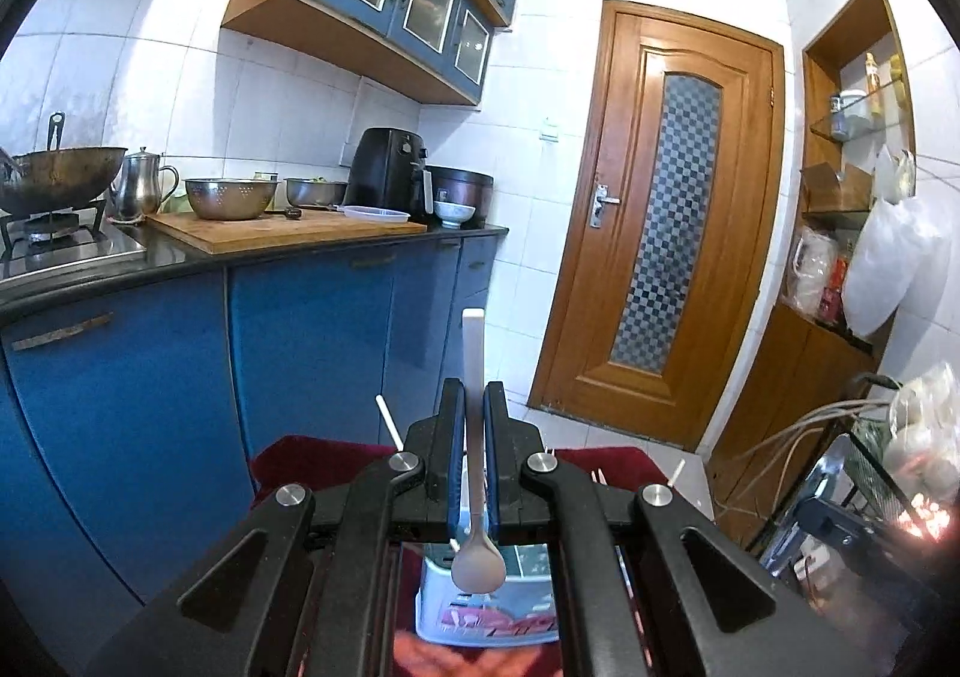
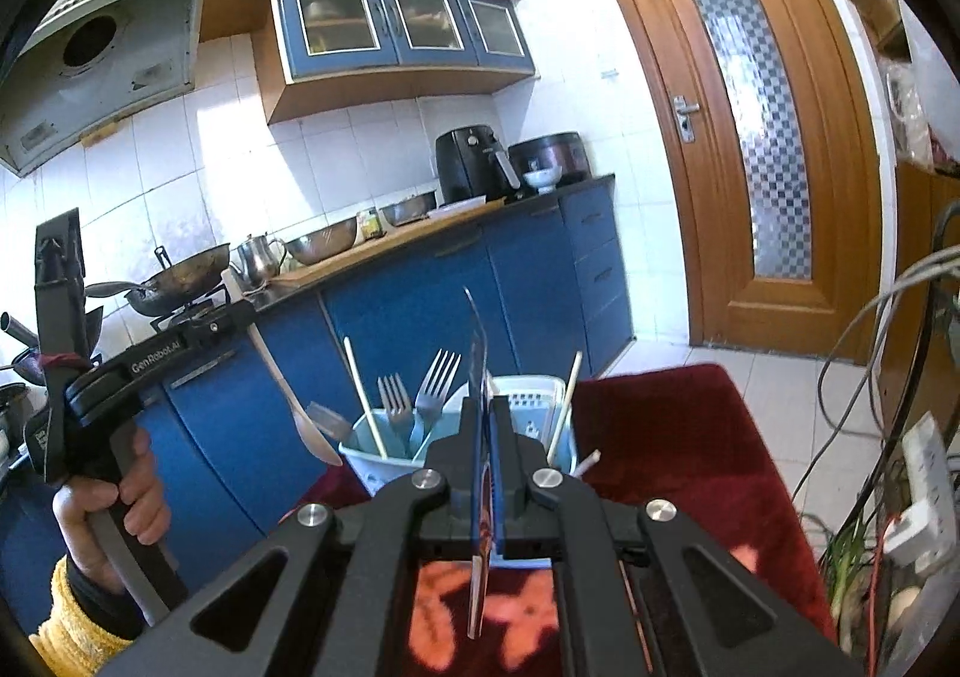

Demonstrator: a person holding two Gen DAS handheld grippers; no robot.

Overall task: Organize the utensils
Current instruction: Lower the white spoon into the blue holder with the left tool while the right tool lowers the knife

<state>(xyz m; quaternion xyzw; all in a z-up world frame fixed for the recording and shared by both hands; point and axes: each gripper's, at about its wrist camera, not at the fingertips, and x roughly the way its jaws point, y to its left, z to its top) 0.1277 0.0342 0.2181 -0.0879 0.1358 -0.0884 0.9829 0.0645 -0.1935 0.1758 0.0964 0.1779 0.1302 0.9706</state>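
My left gripper [image 1: 474,395] is shut on a beige spoon [image 1: 474,497], handle up, bowl hanging down above a pale blue utensil holder [image 1: 486,611]. In the right wrist view the left gripper [image 2: 240,317] holds that spoon [image 2: 294,407] just left of the utensil holder [image 2: 378,461], which has two forks [image 2: 420,395] and white chopsticks [image 2: 363,395] in it. My right gripper [image 2: 486,407] is shut on a thin metal knife [image 2: 478,473], blade edge-on, in front of the holder.
The holder stands on a red cloth [image 2: 672,437]. A blue cabinet run with a counter [image 1: 312,239] holds a wok, kettle, bowls and an air fryer [image 1: 390,173]. A wooden door [image 1: 660,209] is at the right. Cables and a power strip [image 2: 918,497] lie far right.
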